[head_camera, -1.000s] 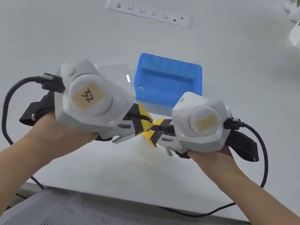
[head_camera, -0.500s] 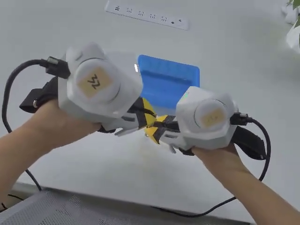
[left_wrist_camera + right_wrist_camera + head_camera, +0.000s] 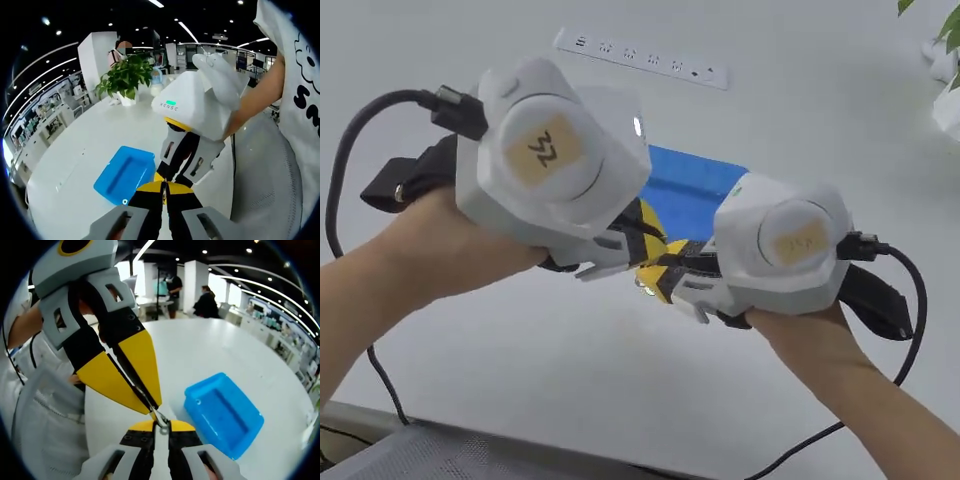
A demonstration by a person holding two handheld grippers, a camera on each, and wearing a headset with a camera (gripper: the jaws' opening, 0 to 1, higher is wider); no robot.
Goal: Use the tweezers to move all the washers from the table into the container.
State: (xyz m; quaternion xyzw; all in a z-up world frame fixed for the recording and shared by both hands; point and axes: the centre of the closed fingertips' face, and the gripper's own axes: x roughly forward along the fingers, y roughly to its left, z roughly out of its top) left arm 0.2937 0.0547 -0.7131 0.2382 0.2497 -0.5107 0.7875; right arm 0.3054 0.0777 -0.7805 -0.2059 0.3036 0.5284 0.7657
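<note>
My left gripper (image 3: 648,240) and right gripper (image 3: 668,272) meet tip to tip above the white table (image 3: 570,380). The left gripper (image 3: 164,189) is shut on thin black tweezers (image 3: 134,381), seen between its yellow jaws. The tweezers' metal tip reaches the right gripper (image 3: 160,428), whose jaws are shut around that tip. A small washer (image 3: 163,430) sits right at that meeting point. The blue container (image 3: 692,188) stands open just behind the grippers, partly hidden by them, and looks empty (image 3: 225,415). It also lies below the grippers (image 3: 125,172).
A white power strip (image 3: 642,57) lies at the far side of the table. A potted plant (image 3: 125,77) stands at a far table edge, its leaves at the top right (image 3: 935,20). Cables trail from both grippers toward the near table edge (image 3: 440,430).
Both grippers, still joined at the tips, have lifted and drifted a little to the right, and cover more of the blue container. The camera has shifted too.
</note>
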